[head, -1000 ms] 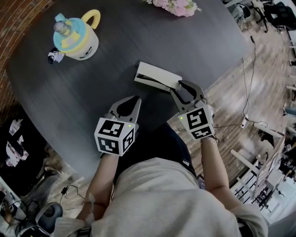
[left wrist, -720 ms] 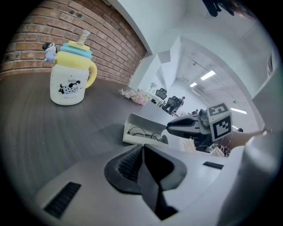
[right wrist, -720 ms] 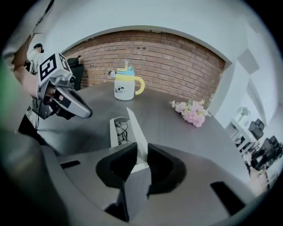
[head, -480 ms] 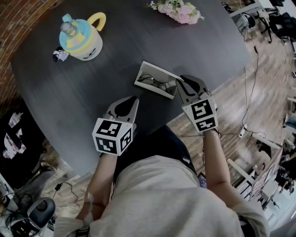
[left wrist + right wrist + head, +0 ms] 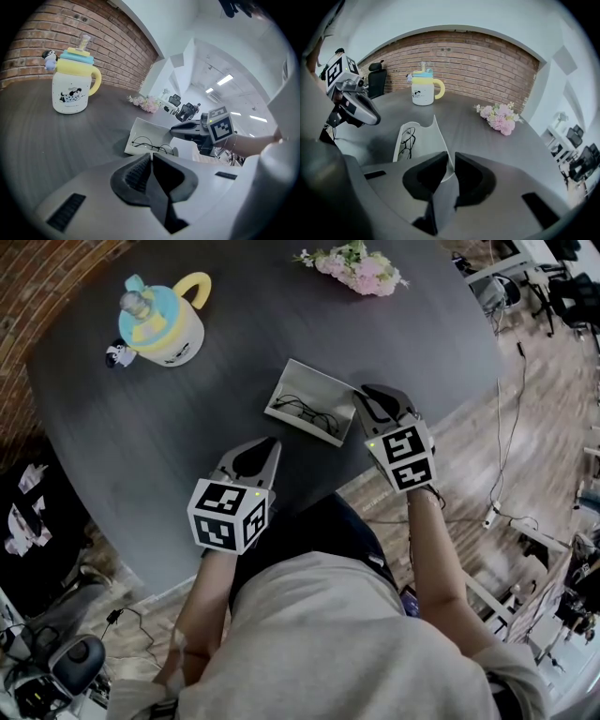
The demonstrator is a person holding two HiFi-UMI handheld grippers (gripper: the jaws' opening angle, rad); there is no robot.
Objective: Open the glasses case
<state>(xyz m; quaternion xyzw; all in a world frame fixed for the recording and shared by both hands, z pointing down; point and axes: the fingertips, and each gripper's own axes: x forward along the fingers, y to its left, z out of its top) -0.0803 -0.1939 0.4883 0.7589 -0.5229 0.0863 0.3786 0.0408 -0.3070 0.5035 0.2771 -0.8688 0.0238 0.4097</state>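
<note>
The white glasses case [image 5: 319, 390] is laid open on the dark table [image 5: 169, 437], with glasses [image 5: 305, 412] seen inside. Its raised lid [image 5: 434, 140] is pinched by the right tongs [image 5: 366, 401]. The left tongs [image 5: 262, 452] are held closed on nothing, nearby.

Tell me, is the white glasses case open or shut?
Open. The glasses case has its lid raised, pinched between the right gripper's jaws, and the glasses lie visible inside.
</note>
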